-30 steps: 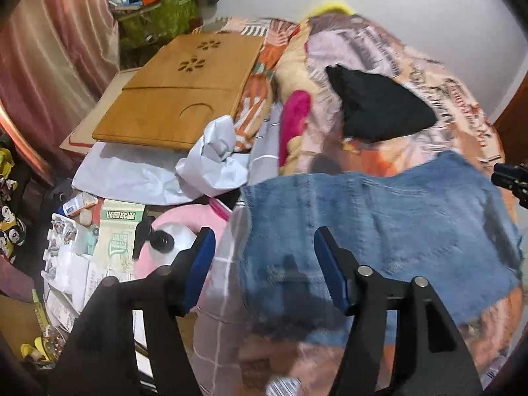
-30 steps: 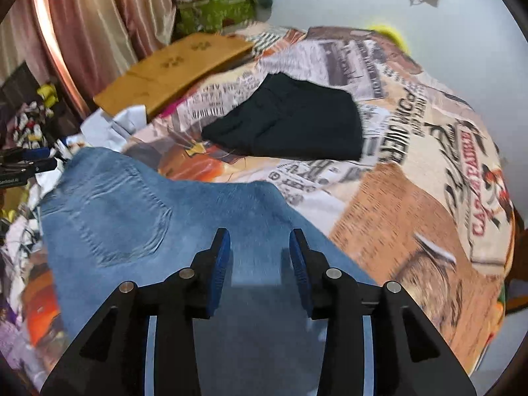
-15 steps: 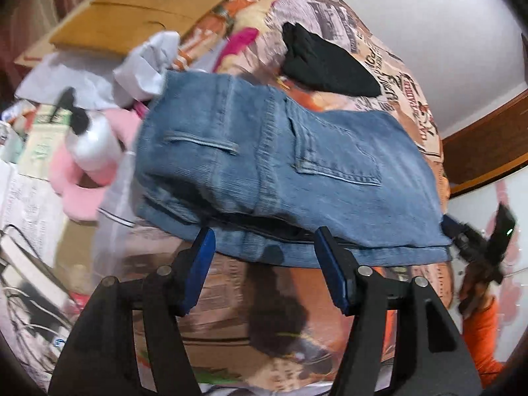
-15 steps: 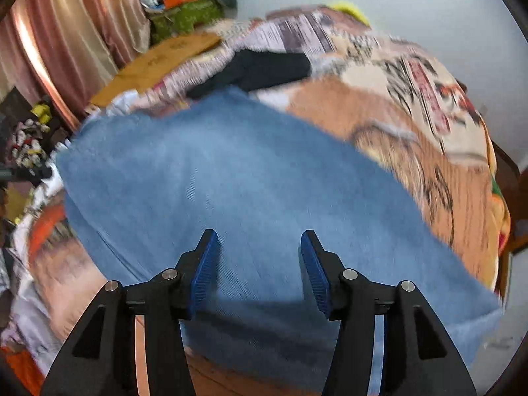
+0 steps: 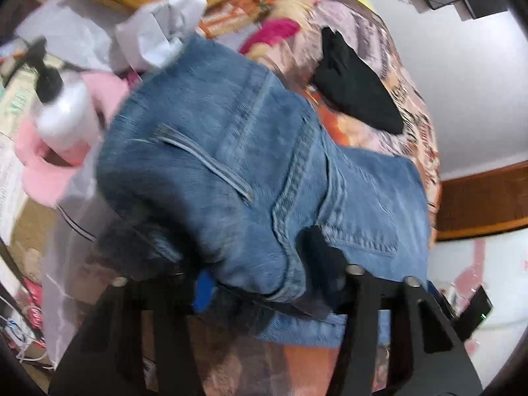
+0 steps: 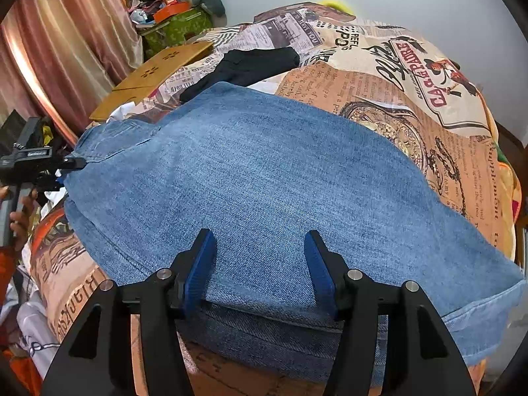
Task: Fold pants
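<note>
Since half a second ago: left gripper (image 5: 264,283) pushed in until the jeans (image 5: 250,171) bunch over its fingers; right gripper (image 6: 260,267) drawn back a little, more of the newspaper-print bedspread (image 6: 412,76) showing beyond the denim. Left gripper level with the waistband end, jaws spread wide, the denim humped between and over them; grip on the cloth not clear from the blur. Seen from the right wrist, the same gripper (image 6: 71,164) at the far left waistband corner, held up by a hand (image 6: 19,217). Right gripper low over the folded leg end, jaws wide apart, blue pads (image 6: 198,270) resting at the cloth's near edge, nothing pinched. Jeans lying across the bed, back pockets up. Beyond them a black garment (image 6: 250,66); off the left side, a white pump bottle (image 5: 62,112) standing inside a pink ring-shaped cushion (image 5: 43,171).
</note>
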Demonstrator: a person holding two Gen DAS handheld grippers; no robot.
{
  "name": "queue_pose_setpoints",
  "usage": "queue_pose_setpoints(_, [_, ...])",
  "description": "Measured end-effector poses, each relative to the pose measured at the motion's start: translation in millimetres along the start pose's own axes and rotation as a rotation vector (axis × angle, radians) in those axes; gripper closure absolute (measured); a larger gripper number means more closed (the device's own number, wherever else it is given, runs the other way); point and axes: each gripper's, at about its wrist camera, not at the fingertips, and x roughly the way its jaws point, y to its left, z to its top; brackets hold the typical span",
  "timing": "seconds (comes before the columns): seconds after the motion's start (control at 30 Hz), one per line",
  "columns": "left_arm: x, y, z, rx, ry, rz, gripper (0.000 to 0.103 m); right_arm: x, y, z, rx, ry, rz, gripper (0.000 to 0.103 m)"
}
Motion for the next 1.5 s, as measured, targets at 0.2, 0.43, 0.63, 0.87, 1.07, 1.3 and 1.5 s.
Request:
queue_pose_setpoints(0.2, [-38.1, -43.5, -8.0, 0.211, -0.213, 0.226, 0.07, -0.5, -0.4, -0.5, 0.001, -0.001, 0.0, 0.05])
queue_pose_setpoints(0.43, [-36.4, -40.0, -26.8, 0.316, -0.192, 0.316, 0.065, -6.1, -1.4, -6.4, 0.023, -0.006, 0.006, 0.05])
queue_pose_setpoints(0.63, [-16.2, -26.0, -53.7, 0.385, -0.143, 0.463, 0.055, -26.9, -16.6, -23.1, 0.068, -0.004, -0.032, 0.05])
queue_pose_setpoints(0.87, [-73.9, -75.7, -62.6, 0.528, -0.184, 0.439, 0.05, -59.7, -70.9, -43.7, 0.207, -0.001, -0.108, 0.05])
queue_pose_setpoints(1.07, [-57.2, -147.9, -48.1, 0.607, -0.246, 0.368, 0.028, -69.1, -137.0, -39.3, 0.334, -0.036, -0.183, 0.049])
queue_pose_setpoints(1.3, [43.0, -202.7, -60.7, 0.728, -0.087, 0.379, 0.028, -45.9, -184.3, -62.2, 0.416, 0.082, -0.216, 0.05])
queue_pose_setpoints(1.5, [64.8, -215.9, -84.3, 0.797, -0.119, 0.425, 0.027, -68.5, -203.2, -113.3, 0.464, 0.084, -0.235, 0.048])
